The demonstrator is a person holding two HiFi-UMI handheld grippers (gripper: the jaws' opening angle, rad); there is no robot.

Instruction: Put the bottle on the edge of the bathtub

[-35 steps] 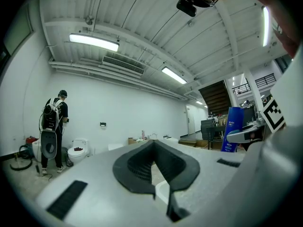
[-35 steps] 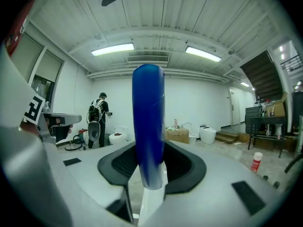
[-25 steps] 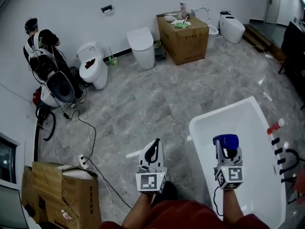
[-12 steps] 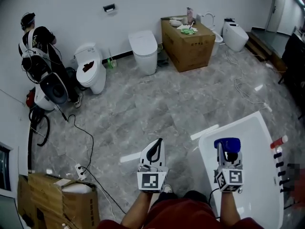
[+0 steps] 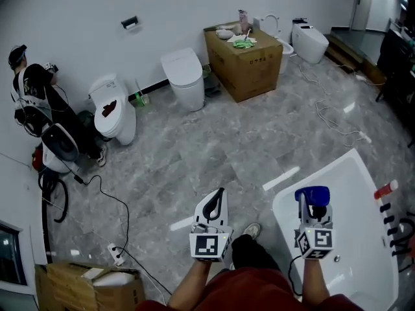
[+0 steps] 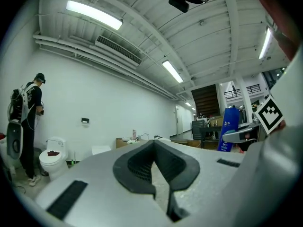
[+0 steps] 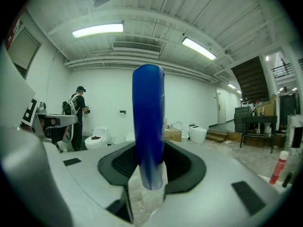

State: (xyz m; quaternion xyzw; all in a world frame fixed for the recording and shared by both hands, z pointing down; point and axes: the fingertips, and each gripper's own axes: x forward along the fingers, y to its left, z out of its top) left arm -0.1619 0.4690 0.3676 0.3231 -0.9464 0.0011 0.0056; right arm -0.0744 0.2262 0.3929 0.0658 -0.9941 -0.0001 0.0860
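A tall blue bottle (image 5: 312,195) stands upright between the jaws of my right gripper (image 5: 313,207), which is shut on its lower part. In the head view it hangs over the left part of the white bathtub (image 5: 327,172), above the basin rather than on the rim. The right gripper view shows the bottle (image 7: 148,117) rising from that gripper (image 7: 148,174). My left gripper (image 5: 216,203) is over the grey floor left of the tub, its jaws shut with nothing in them (image 6: 155,169). The left gripper view also catches the bottle (image 6: 230,126) at its right.
A red-capped bottle (image 5: 385,190) and black tap fittings (image 5: 389,216) sit on the tub's far right edge. Two toilets (image 5: 183,76) (image 5: 113,112), a cardboard box (image 5: 249,57) and a person (image 5: 29,89) line the back wall. Cables (image 5: 123,212) and another box (image 5: 91,290) lie at the left.
The head view has swung: the room has slid left and the tub sits lower and further right. Both grippers keep their pose, and the bottle stays clamped in the right one.
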